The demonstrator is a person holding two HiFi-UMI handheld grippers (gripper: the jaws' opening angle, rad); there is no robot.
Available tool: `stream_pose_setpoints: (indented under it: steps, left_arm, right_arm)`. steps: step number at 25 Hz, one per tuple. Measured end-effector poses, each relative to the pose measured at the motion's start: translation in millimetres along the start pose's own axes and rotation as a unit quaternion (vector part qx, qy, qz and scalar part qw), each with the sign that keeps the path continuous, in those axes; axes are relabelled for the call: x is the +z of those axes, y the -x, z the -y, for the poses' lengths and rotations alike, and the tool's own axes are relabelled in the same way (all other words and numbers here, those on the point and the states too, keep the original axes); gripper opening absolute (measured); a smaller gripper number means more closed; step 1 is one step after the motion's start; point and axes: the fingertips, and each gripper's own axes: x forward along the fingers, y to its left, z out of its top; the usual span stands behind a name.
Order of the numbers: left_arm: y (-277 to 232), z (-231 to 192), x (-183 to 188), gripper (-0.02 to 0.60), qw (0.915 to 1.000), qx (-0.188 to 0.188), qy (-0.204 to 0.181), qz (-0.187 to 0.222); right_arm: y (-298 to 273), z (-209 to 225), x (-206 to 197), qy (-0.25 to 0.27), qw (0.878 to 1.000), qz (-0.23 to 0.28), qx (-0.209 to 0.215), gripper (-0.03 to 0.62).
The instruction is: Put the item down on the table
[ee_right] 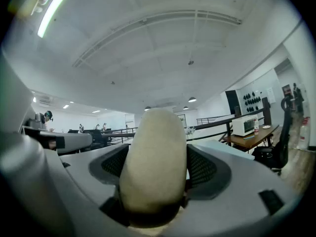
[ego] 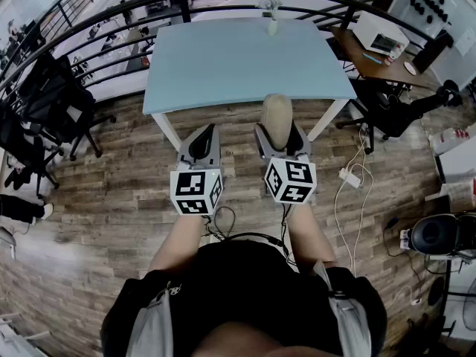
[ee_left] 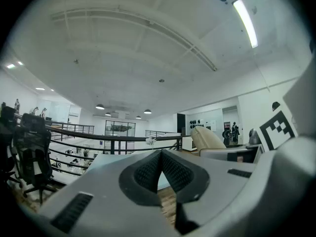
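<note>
A beige oval item (ego: 277, 116) stands upright between the jaws of my right gripper (ego: 281, 134), which is shut on it. In the right gripper view the item (ee_right: 153, 157) fills the gap, both pads pressing its sides. It hangs over the wood floor, just short of the near edge of the light blue table (ego: 245, 65). My left gripper (ego: 201, 138) is level beside it, shut with nothing held; its pads meet in the left gripper view (ee_left: 160, 156), where the item (ee_left: 208, 138) shows to the right.
A small white vase (ego: 272, 19) stands at the table's far edge, against a black railing (ego: 111, 32). Black office chairs (ego: 52, 103) stand at the left. A wooden desk with a white microwave (ego: 379, 36) and a chair (ego: 401, 110) are at the right. Cables and a power strip (ego: 348, 175) lie on the floor.
</note>
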Motion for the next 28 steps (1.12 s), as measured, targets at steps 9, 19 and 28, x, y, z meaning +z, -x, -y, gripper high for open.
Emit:
stream_pose_setpoints:
  steps: [9, 19, 28]
  left_arm:
    - [7.6, -2.6, -1.1, 0.009, 1.0000, 0.002, 0.007, -0.005]
    - [6.1, -16.3, 6.5, 0.009, 0.9996, -0.020, 0.022, 0.002]
    - [21.7, -48.5, -1.5, 0.009, 0.9987, -0.048, 0.019, 0.003]
  right_arm:
    - [6.7, 0.5, -1.4, -0.017, 1.000, 0.000, -0.008, 0.377]
    - [-0.8, -19.1, 11.0, -0.013, 1.000, 0.011, -0.020, 0.377]
    - [-1.9, -57.5, 10.7, -0.012, 0.999, 0.028, -0.042, 0.377]
